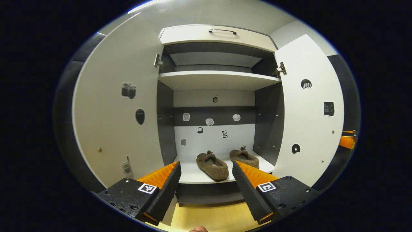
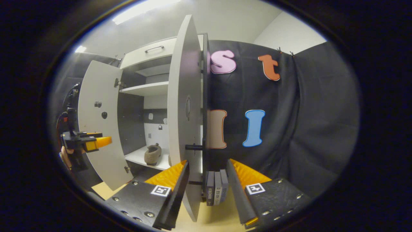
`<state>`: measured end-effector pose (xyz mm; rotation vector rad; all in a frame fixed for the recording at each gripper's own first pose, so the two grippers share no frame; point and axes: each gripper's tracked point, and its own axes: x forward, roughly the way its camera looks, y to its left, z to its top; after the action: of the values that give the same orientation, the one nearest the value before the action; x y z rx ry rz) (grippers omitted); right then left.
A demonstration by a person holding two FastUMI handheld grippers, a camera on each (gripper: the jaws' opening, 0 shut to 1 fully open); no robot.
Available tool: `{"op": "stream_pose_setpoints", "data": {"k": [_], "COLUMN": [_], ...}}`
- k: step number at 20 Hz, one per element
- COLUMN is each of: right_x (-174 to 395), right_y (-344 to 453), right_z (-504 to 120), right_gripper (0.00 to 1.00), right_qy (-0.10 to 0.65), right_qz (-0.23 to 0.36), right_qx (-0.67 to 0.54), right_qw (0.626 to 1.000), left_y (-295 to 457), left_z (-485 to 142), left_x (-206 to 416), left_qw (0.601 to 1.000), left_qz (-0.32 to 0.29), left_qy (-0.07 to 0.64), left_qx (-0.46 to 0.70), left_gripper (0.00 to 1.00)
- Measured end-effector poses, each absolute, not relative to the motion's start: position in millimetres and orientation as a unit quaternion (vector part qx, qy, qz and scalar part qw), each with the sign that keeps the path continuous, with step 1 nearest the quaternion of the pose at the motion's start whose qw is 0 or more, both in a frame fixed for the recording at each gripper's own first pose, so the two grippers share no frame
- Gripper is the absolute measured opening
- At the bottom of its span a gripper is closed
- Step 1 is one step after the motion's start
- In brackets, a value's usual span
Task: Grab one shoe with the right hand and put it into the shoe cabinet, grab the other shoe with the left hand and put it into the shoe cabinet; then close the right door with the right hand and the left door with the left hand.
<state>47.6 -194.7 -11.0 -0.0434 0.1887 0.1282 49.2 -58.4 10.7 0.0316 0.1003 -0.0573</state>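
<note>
Both shoes, one (image 1: 212, 166) and the other (image 1: 244, 158), are already sitting on the shoe cabinet's bottom shelf (image 1: 193, 175) at twelve o'clock. Both doors are standing open, so the closing is left. The right claw (image 2: 206, 180) is straddling the right door's (image 2: 183, 106) edge, released; the left claw (image 1: 206, 180) is hovering released, with the left door (image 1: 112, 122) at ten o'clock.

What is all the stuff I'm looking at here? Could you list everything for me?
Shoe cabinet: one, white with dark inner walls, facing the left gripper.
Doors: two, white; left door and right door both open.
Shoes: two, brown, side by side on the bottom shelf; left one, right one.
Drawer: one, white, dark handle, on top.
Books: three, grey, upright behind the right door.
Left gripper: open.
Right gripper: open, straddling the right door's edge.
</note>
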Motion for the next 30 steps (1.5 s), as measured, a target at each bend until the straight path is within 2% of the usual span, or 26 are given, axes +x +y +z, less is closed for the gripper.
{"op": "stream_pose_setpoints", "data": {"k": [1,2,3,4,8,12,13,19,20,21,25,26,27,30], "right_x": [48,49,49,49,49,49,50,69,72,74,90,92,95,101], "right_y": [-194,-192,-192,-190,-182,-140,-132,-93,-87,-87,-67,-61,-56,-34], "right_z": [-12,-12,-13,-14,-16,-20,-21,-29,-30,-31,-36,-37,-37,-40], "right_gripper": [0.71,0.65,0.65,0.71,0.7,0.71,0.71,0.71,0.71,0.65,0.65,0.65,0.73,0.73], "right_qy": [0.095,0.094,0.097,0.098,0.103,0.109,0.111,0.119,0.12,0.12,0.126,0.125,0.125,0.122], "right_qz": [0.068,0.075,0.082,0.088,0.112,0.154,0.162,0.184,0.187,0.186,0.188,0.192,0.196,0.199], "right_qx": [-0.02,-0.015,-0.01,-0.006,0.0,0.009,0.012,0.023,0.028,0.029,0.038,0.041,0.04,0.038], "right_qw": [0.993,0.993,0.992,0.991,0.988,0.982,0.98,0.975,0.974,0.975,0.973,0.973,0.972,0.972], "left_y": [-54,-51,-48,-44,-20,4,11,46,50,55,68,75,79,91], "left_z": [13,16,19,21,28,24,25,31,32,33,34,35,35,33], "left_x": [40,30,21,12,-10,-23,-25,-37,-38,-38,-37,-39,-40,-38], "left_qw": [0.998,0.998,0.999,0.999,0.999,0.999,0.998,0.997,0.997,0.997,0.996,0.996,0.996,0.995], "left_qz": [-0.024,-0.022,-0.02,-0.018,0.006,0.027,0.033,0.059,0.062,0.066,0.073,0.075,0.078,0.087], "left_qy": [0.049,0.047,0.046,0.044,0.033,0.04,0.039,0.034,0.034,0.033,0.03,0.028,0.028,0.03], "left_qx": [0.018,0.019,0.02,0.021,0.034,0.025,0.027,0.034,0.033,0.033,0.031,0.031,0.029,0.025], "left_gripper": [0.98,0.98,0.98,0.98,0.98,1.0,0.98,1.0,0.98,0.98,1.0,0.98,0.98,0.98]}}
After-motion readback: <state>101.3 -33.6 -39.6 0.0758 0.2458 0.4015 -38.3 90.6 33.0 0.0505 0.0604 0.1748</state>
